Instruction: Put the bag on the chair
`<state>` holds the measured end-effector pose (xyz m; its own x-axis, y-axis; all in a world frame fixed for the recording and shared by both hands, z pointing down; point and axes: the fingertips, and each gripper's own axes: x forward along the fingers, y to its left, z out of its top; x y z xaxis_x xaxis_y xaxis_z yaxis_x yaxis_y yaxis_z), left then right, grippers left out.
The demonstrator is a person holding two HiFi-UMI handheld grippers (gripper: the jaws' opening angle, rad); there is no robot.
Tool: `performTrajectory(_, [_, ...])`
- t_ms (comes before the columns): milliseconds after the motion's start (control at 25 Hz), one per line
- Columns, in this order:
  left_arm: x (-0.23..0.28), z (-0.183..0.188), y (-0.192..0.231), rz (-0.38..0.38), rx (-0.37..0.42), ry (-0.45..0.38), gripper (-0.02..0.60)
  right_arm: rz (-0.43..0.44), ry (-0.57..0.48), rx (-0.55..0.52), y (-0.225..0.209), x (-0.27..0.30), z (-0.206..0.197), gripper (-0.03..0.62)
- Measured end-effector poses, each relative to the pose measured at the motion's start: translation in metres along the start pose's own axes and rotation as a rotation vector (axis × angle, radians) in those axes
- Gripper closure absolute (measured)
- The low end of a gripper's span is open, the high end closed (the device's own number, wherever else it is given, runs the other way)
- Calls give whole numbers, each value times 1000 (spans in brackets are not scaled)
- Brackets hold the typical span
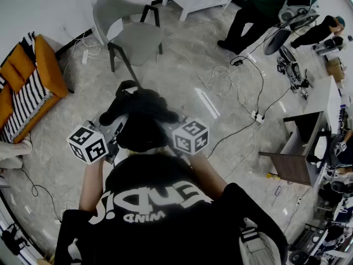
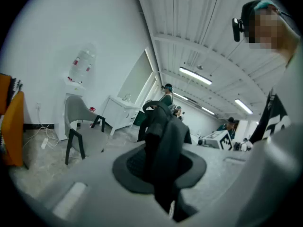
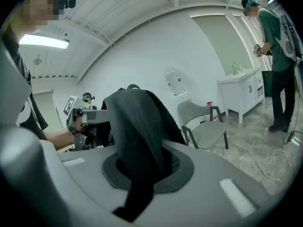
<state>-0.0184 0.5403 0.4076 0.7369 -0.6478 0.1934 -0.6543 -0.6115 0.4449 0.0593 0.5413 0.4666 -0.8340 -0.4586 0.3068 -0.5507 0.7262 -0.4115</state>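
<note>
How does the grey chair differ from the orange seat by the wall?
The grey chair is a plain curved shell on thin dark legs; the orange seat is padded and bulky. The grey chair's seat is bare, while the orange seat carries a black-and-white striped cloth. The grey chair stands ahead of the bag; the orange seat is off to the left. Both stand on the floor near the white wall.

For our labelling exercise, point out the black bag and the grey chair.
black bag (image 1: 144, 106): head view, middle of its body.
grey chair (image 1: 137, 42): head view, middle of the seat.
</note>
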Motion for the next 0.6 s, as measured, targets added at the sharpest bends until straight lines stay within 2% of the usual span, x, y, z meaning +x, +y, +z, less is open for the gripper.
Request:
performTrajectory(320, [-12,-1,6,-20,-9,26,525,-27,-5,41,11,8,-4,557])
performTrajectory(600, [-27,-2,26,-73,3,58,525,-80,-38,71,22,31,-9,557])
